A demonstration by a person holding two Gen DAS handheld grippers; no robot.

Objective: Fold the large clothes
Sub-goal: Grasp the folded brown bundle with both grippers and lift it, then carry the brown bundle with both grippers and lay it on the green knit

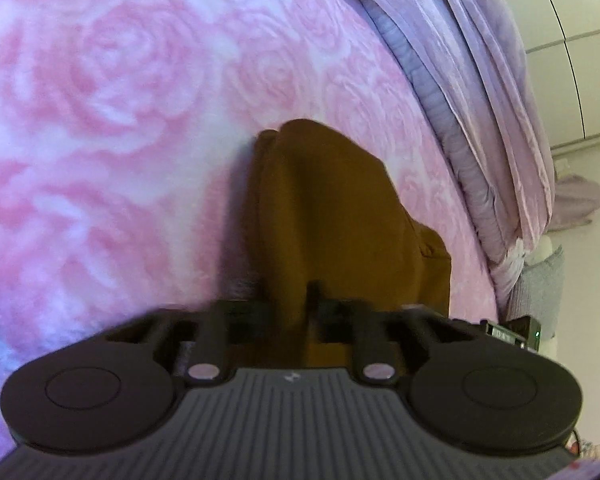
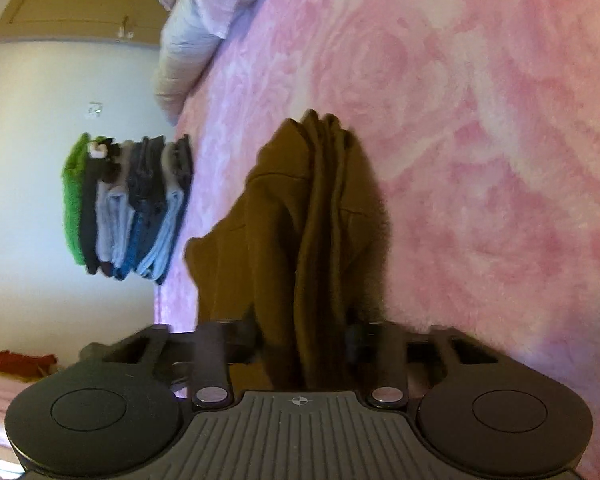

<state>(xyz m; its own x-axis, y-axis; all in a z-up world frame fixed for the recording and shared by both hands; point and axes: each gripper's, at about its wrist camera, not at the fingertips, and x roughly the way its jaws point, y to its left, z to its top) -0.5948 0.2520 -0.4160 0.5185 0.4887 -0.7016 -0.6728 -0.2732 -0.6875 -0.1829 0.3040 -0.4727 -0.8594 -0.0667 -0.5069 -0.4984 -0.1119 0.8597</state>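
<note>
Brown garment (image 1: 332,216) hangs bunched above the pink bed (image 1: 120,140), pinched in both the left claw (image 1: 290,300) and right claw (image 2: 306,332), probably so it can be spread flat for folding.

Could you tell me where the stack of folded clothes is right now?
In the right wrist view, the stack of folded clothes sits left of the brown garment, on the pink blanket's edge.
</note>
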